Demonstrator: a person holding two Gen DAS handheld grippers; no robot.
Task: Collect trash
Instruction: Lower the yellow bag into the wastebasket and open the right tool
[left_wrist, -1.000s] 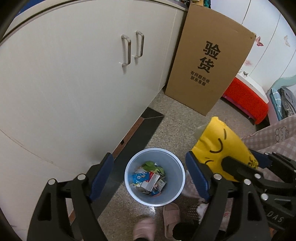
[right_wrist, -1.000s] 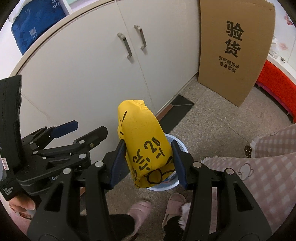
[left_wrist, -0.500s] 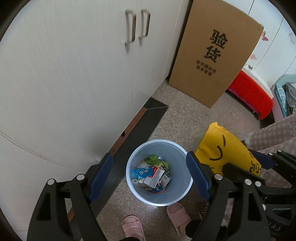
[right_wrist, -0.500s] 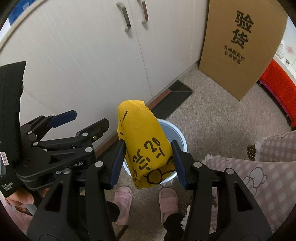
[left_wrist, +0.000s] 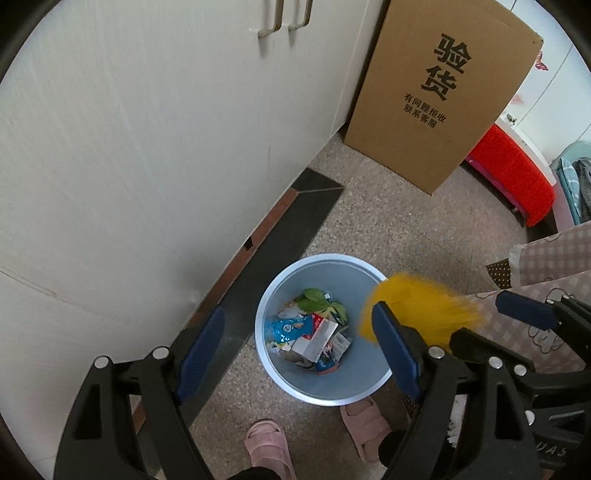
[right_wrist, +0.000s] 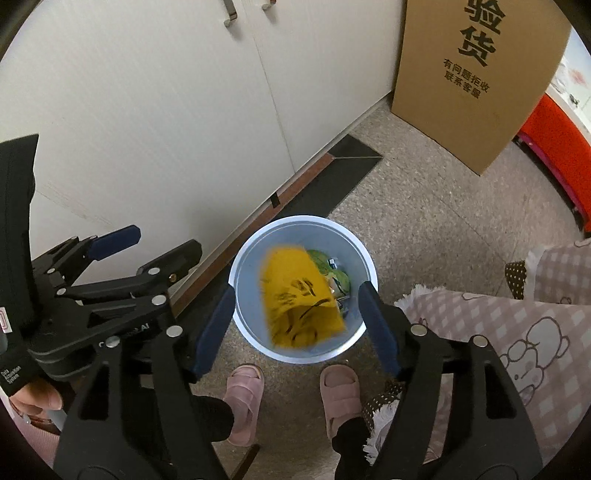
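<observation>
Yellow snack bag (right_wrist: 301, 297), blurry, sits loose over the pale blue trash bin (right_wrist: 364, 258) on the floor. Right hand-held gripper (right_wrist: 297, 325) jaws are opening, pads clear of it. Left hand-held gripper (left_wrist: 295, 343) is spread wide, holding nothing.

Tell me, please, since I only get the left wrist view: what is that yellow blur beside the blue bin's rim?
Observer: In the right wrist view it is a yellow bag with black drawings, right over the opening of the bin.
Operator: Do the other tongs grip it?
Observer: No. The right tongs are opening; the bag shows between their fingers but touches neither pad.
Operator: Who holds the tongs I look along?
Observer: A hand at that view's lower left edge holds the left tongs.
</observation>
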